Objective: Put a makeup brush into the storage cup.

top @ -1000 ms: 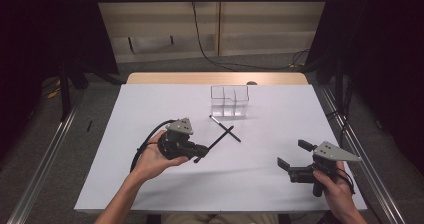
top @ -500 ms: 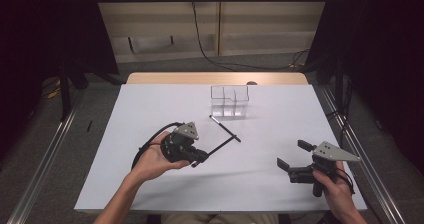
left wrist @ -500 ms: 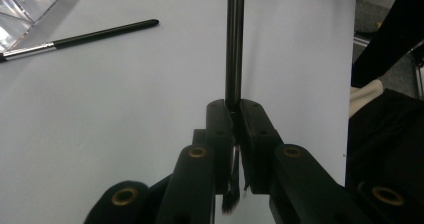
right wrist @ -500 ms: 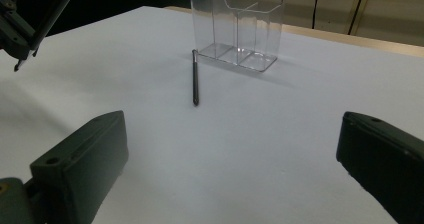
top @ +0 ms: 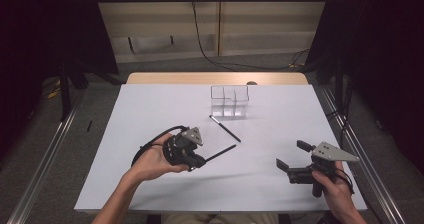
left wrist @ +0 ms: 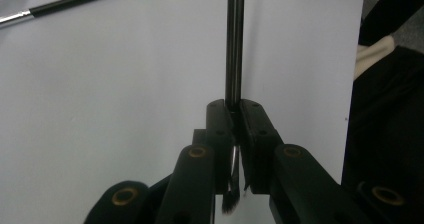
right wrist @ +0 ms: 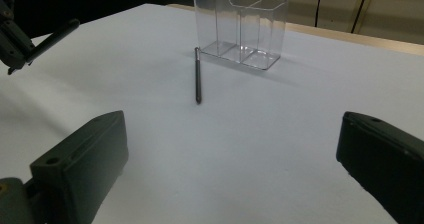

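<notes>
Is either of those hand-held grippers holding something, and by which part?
The left hand-held gripper is shut on a thin black brush, near its bristle end; the handle points away. The right hand-held gripper is open and holds nothing.

The high view looks forward and down from the person's side, taking in the whole table. The left gripper view sits very close, looking along its jaws down at the table's surface. The right gripper view looks low across the table toward the far edge. All three share the loose pen; the high and right gripper views also share the clear box.
</notes>
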`<state>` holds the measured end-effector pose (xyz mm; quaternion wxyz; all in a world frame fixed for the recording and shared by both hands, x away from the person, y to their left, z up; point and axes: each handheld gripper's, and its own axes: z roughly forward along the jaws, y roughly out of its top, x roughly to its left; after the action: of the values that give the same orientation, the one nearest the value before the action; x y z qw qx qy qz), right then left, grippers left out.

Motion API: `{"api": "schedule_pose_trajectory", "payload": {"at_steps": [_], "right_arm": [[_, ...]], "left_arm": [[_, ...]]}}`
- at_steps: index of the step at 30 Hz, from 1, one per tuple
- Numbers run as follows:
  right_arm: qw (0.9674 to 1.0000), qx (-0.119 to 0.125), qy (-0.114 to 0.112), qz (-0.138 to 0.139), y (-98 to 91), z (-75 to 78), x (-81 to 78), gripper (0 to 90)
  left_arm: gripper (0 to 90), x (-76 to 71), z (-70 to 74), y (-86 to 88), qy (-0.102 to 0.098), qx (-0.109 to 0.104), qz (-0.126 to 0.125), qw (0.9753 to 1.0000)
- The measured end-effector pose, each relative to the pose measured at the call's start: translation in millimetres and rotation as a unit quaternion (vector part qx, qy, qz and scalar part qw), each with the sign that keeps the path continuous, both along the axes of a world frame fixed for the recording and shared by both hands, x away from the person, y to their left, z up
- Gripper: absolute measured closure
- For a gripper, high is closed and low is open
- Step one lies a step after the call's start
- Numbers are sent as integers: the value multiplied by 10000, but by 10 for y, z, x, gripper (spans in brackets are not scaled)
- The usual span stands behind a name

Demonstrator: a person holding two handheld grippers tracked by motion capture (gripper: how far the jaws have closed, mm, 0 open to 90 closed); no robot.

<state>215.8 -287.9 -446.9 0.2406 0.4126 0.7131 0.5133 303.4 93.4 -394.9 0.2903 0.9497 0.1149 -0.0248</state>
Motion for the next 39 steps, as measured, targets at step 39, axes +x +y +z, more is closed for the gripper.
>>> {"api": "schedule_pose_trajectory", "payload": {"at_steps": [39], "right_arm": [[9958, -56, -56, 917, 194, 95, 5, 47]], "left_arm": [[840, -128, -86, -157, 165, 984, -579, 9933]]}}
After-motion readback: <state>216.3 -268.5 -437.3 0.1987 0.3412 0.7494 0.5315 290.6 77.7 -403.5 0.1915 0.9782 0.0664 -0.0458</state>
